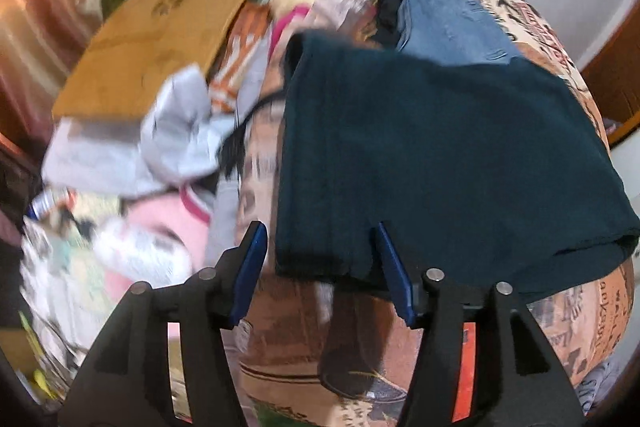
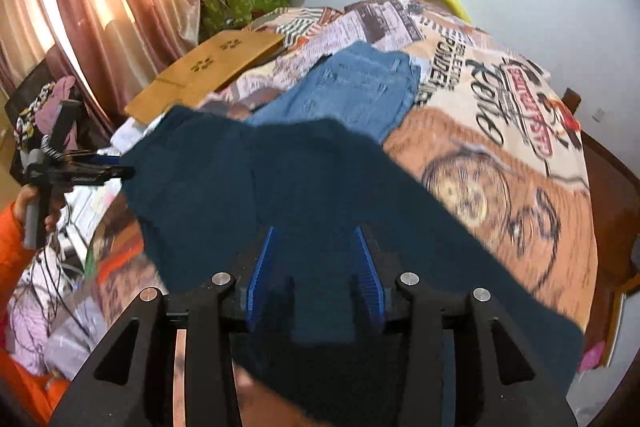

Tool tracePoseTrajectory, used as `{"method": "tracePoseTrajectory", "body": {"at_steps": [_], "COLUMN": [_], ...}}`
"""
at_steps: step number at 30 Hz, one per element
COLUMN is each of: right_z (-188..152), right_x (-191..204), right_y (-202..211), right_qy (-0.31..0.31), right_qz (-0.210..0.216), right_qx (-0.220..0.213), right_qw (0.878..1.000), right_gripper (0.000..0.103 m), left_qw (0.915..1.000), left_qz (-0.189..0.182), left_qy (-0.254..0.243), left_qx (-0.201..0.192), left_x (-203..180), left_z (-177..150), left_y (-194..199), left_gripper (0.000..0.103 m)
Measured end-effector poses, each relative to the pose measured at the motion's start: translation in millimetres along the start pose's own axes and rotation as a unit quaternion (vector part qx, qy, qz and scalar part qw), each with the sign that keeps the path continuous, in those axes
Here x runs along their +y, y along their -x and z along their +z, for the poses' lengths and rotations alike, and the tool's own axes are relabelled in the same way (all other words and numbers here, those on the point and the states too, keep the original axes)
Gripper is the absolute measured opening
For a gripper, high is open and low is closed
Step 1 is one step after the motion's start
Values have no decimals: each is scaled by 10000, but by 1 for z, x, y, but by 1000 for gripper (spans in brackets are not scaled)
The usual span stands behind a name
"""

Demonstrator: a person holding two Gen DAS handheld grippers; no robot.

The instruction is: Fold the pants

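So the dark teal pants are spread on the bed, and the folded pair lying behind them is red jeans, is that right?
Not quite. The pair behind the dark teal pants is blue jeans, not red; the right wrist view shows the blue denim clearly. The rest holds: the teal pants are spread over the printed bed cover, with the jeans lying farther back on it.

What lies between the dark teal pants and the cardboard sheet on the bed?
In the left wrist view, a crumpled grey garment lies between the dark teal pants and the cardboard sheet, on the patterned bedspread.
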State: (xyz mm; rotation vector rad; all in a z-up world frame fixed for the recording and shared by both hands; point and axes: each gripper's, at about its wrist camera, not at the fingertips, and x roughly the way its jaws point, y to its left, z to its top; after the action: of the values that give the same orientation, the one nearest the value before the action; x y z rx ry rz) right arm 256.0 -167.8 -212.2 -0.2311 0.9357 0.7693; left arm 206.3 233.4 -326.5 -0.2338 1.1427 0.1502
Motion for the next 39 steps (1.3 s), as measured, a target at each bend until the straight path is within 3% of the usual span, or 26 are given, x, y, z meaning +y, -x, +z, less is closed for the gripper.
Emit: {"method": "tracePoseTrajectory", "body": {"at_steps": [1, 3, 10, 13, 17, 24, 30, 33, 39], "right_z": [-5, -18, -42, -49, -59, -75, -98, -119, -168], "right_x": [2, 5, 14, 15, 9, -23, -67, -97, -158], "right_y": [2, 6, 6, 2, 4, 27, 62, 80, 109], "right_qy": [3, -37, -57, -80, -245, -804, -1452, -1867, -2687], "right_qz": [23, 100, 239, 227, 183, -156, -675, -972, -1406], "right_qx": [12, 63, 257, 340, 326, 90, -242, -433, -614], "right_qw": [10000, 9999, 9994, 9991, 9990, 9966, 9868, 9766, 9509], "right_gripper": [38, 43, 44, 44, 44, 44, 47, 56, 56], "left_qw": [9999, 9998, 9967, 9972, 9979, 9955, 9929, 9904, 9864], "left_qz": [-89, 16, 557, 579, 609, 846, 686, 557, 269], "left_qy": [102, 136, -190, -93, -186, -373, -586, -763, -1189], "left_qx": [-7, -136, -555, -475, -82, -216, -776, -1006, -1099], "left_x": [1, -1, -5, 9, 8, -7, -44, -73, -152], "left_z": [-3, -7, -9, -10, -20, -14, 5, 15, 37], "left_y": [-3, -1, 24, 24, 2, 20, 68, 83, 82], "left_gripper": [45, 41, 38, 38, 38, 40, 45, 51, 57]}}
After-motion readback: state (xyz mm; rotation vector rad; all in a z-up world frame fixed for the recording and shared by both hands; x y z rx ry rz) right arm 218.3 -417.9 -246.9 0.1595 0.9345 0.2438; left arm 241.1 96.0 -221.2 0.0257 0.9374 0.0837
